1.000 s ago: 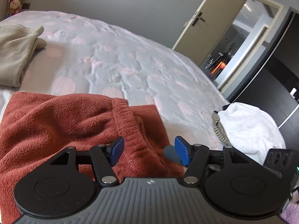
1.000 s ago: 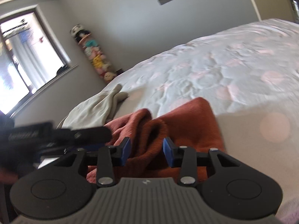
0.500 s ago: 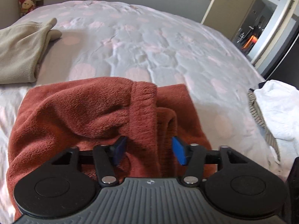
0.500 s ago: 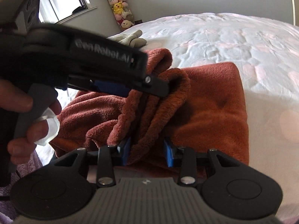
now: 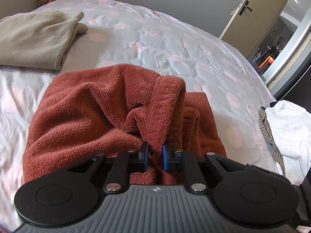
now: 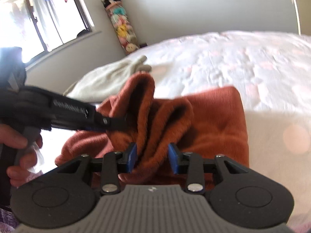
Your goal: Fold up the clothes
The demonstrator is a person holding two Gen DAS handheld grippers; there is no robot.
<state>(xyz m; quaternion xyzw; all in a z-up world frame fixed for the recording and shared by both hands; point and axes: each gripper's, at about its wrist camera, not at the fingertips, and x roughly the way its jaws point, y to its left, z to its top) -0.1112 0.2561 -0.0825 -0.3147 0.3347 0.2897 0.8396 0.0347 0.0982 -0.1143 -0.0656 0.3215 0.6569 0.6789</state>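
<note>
A rust-red fleece garment [image 5: 87, 116] lies bunched on the bed. My left gripper [image 5: 154, 155] is shut on a thick fold of its edge and holds that fold up in a ridge. In the right wrist view the garment [image 6: 213, 128] spreads to the right, and the left gripper [image 6: 118, 121] reaches in from the left, pinching the raised fold, with a person's hand [image 6: 17, 141] on its handle. My right gripper [image 6: 152, 158] is open. A hanging fold of the fleece sits between its blue pads [image 6: 132, 157] without being squeezed.
A folded beige garment [image 5: 33, 38] lies at the bed's far left. A white garment pile [image 5: 287, 128] over a striped cloth [image 5: 270, 134] sits at the right edge. The pale flowered bedspread [image 5: 175, 44] stretches beyond. A door [image 5: 258, 9] stands open; a window [image 6: 48, 13] is on the left.
My left gripper went from open to shut on the fleece fold and raised it. The right gripper's gap stayed the same, with the fold now between its pads.
</note>
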